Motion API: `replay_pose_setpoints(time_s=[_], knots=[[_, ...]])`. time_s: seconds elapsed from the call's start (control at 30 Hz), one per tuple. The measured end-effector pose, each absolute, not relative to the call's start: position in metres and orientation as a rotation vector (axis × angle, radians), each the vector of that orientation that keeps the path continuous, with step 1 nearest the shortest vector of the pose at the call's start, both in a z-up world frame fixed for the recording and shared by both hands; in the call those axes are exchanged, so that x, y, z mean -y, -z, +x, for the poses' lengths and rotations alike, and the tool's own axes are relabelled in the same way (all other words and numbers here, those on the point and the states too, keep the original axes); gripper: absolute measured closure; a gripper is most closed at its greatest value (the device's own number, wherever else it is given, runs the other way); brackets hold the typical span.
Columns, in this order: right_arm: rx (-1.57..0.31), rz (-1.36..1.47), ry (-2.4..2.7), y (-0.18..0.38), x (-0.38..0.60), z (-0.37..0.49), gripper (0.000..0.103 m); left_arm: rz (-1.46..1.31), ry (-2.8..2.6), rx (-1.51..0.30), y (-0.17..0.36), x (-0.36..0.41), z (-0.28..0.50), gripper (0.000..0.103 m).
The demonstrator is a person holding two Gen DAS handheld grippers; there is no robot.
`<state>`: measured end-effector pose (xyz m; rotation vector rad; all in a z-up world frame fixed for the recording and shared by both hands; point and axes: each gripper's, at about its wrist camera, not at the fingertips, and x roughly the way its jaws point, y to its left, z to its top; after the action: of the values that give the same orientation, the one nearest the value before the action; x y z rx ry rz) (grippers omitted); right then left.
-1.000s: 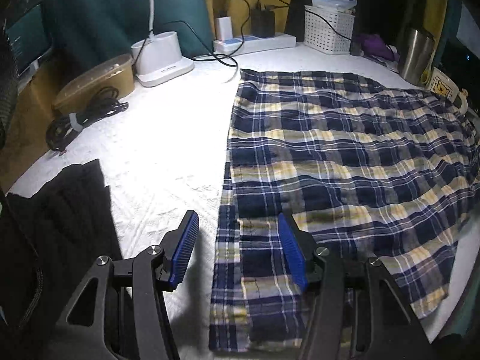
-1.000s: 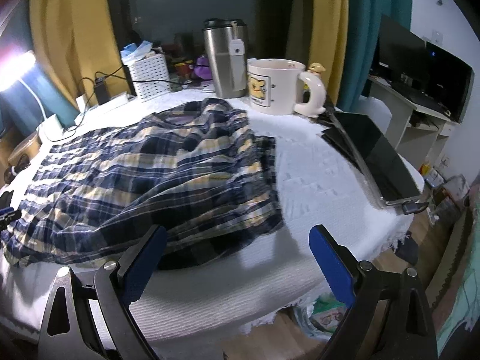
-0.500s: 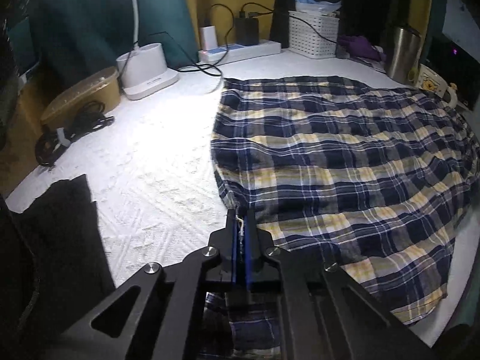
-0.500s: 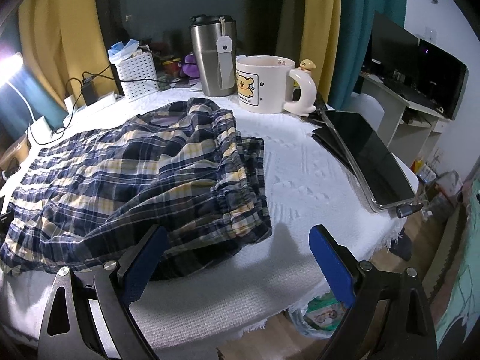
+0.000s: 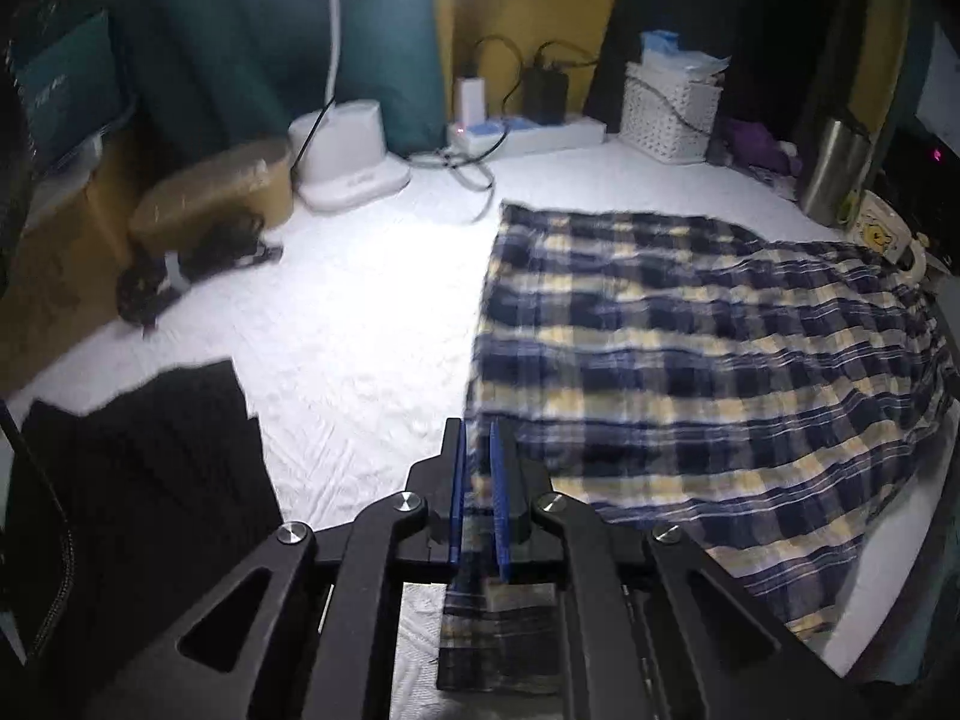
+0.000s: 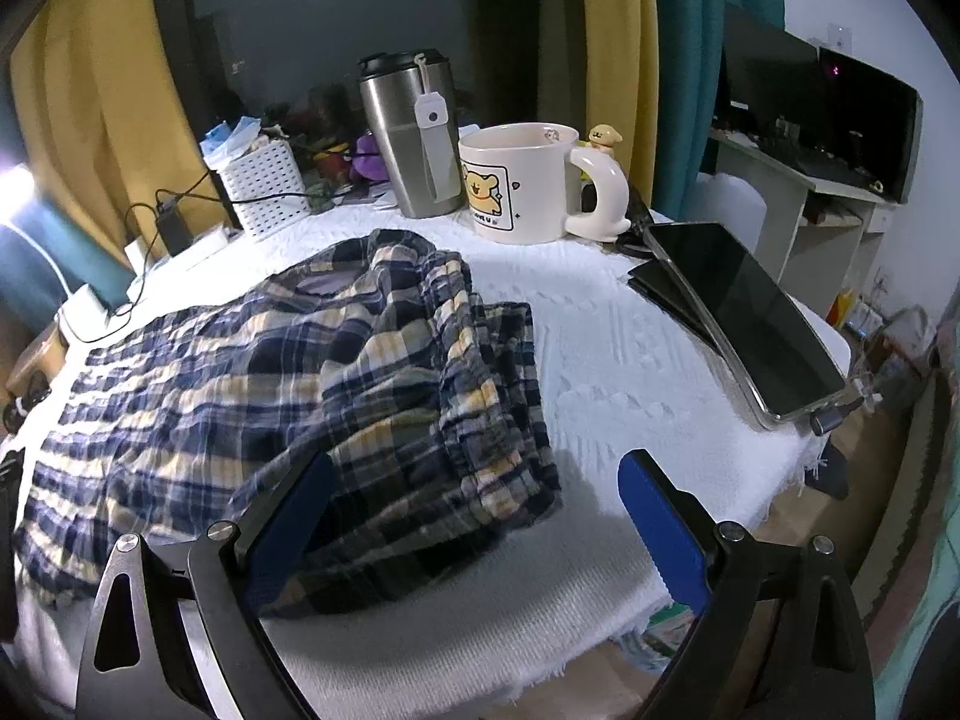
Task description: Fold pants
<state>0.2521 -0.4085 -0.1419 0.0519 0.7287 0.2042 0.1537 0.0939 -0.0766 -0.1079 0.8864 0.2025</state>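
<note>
The left gripper [image 5: 477,480] has its jaws pinched nearly together on the near hem of the plaid pants [image 5: 690,360], which spread ahead and to the right across the white counter [image 5: 360,324] (this view is motion-blurred). The right gripper [image 6: 474,516] stands wide apart, holding nothing; the bunched waistband [image 6: 468,360] lies between and just beyond its blue pads [image 6: 660,528].

Curtains: yellow curtain [image 6: 78,138] at 10 o'clock, teal curtain [image 6: 714,60] at 1 o'clock.
Furniture: grey desk [image 6: 798,192] at 2 o'clock.
Floor: wood [image 6: 864,450] at 3 o'clock.
</note>
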Motion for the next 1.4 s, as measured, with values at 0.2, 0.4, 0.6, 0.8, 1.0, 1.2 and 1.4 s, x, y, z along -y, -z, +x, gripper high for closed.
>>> replay_pose_setpoints(time_s=[0.2, 0.4, 0.6, 0.8, 1.0, 1.2, 1.4], knots=[[-0.642, -0.124, -0.288, 0.127, 0.357, 0.252, 0.007, -0.098, -0.081, -0.890, 0.066, -0.052, 0.172, 0.086], [-0.739, -0.250, -0.355, 0.156, 0.314, 0.274, 0.007, -0.061, 0.060, -0.937, 0.079, 0.006, 0.197, 0.086], [-0.753, -0.270, -0.298, 0.163, 0.326, 0.285, 0.009, 0.041, 0.039, -1.020, 0.105, 0.026, 0.224, 0.086], [-0.764, -0.262, -0.274, 0.161, 0.336, 0.280, 0.016, 0.015, 0.013, -1.026, 0.112, 0.007, 0.226, 0.083], [-0.784, -0.264, -0.231, 0.158, 0.341, 0.269, 0.018, 0.012, -0.042, -1.037, 0.112, 0.003, 0.223, 0.081], [-0.744, -0.272, -0.273, 0.144, 0.324, 0.259, 0.014, -0.072, 0.106, -0.973, 0.097, 0.028, 0.215, 0.081], [-0.741, -0.259, -0.408, 0.141, 0.290, 0.250, 0.004, -0.082, 0.164, -0.999, 0.105, 0.038, 0.207, 0.080]])
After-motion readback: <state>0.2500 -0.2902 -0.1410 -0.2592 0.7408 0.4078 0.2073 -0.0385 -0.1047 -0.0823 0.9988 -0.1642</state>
